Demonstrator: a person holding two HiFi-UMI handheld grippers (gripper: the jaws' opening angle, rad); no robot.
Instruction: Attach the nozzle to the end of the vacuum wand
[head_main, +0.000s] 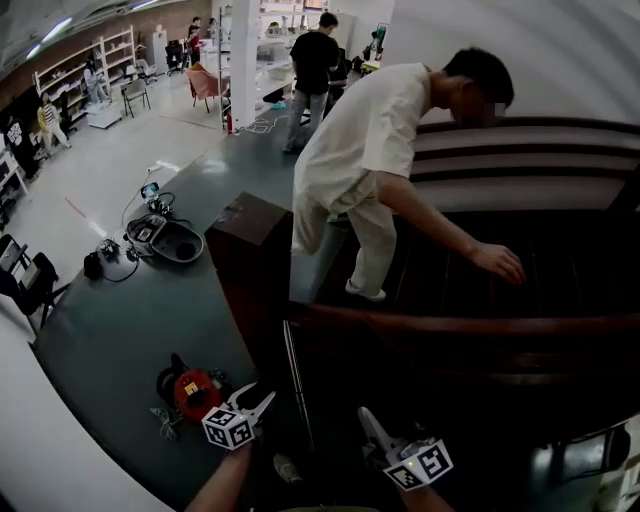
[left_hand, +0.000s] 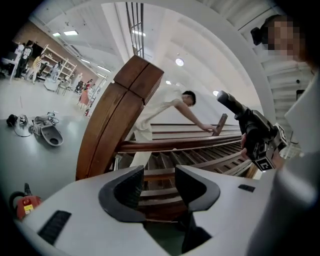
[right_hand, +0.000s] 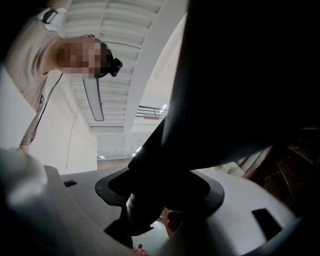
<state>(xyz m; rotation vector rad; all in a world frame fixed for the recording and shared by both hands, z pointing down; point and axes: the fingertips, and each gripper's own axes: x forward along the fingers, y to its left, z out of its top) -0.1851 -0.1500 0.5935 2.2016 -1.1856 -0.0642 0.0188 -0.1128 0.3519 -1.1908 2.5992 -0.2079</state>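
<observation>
Head view: both tools low in frame at the foot of a dark wooden staircase (head_main: 470, 325). Left tool (head_main: 256, 395) sits beside a red canister (head_main: 192, 392) on the grey floor; right tool (head_main: 368, 420) is well apart from it. Between them a slim pale tube (head_main: 296, 385) runs down from the newel post; by judgement this is the wand. Its lower end is lost in shadow and nothing is fitted to it. A person in pale clothes (head_main: 365, 140) leans over the steps, taking no part.

Left gripper view: jaws stand apart with only stair treads showing beyond the gap. This tool carries nothing.

Right gripper view: jaws clamped on a bulky dark piece (right_hand: 225, 100) that fills most of the frame. The view is too dark and close to be sure, but it is probably the nozzle.

Progress: nozzle in hand, wand not gripped, joint not made. Left to do: steady the wand, line up the nozzle, push home.
</observation>
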